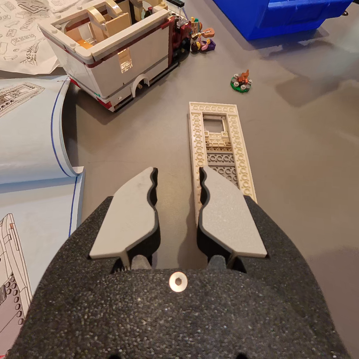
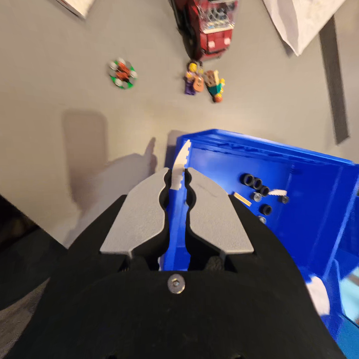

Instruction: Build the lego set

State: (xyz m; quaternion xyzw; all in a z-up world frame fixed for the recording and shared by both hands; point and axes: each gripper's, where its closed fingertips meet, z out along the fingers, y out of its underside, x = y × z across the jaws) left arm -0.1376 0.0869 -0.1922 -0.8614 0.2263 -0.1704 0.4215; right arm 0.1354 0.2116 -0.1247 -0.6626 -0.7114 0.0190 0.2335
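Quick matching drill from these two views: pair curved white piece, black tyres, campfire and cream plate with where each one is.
1 curved white piece
2 black tyres
3 campfire
4 cream plate

A inside the blue bin
B flat on the table, under the open left hand-held gripper
C in the right hand-held gripper
D alone on the table

Pairs: 1-C, 2-A, 3-D, 4-B

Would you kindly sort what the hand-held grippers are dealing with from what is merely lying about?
In hand or nearest:
- right hand-held gripper pinching a white curved brick above the blue bin
- left hand-held gripper, open, over the cream plate panel

Lying about:
- camper model
- campfire piece
- minifigures
- instruction booklet
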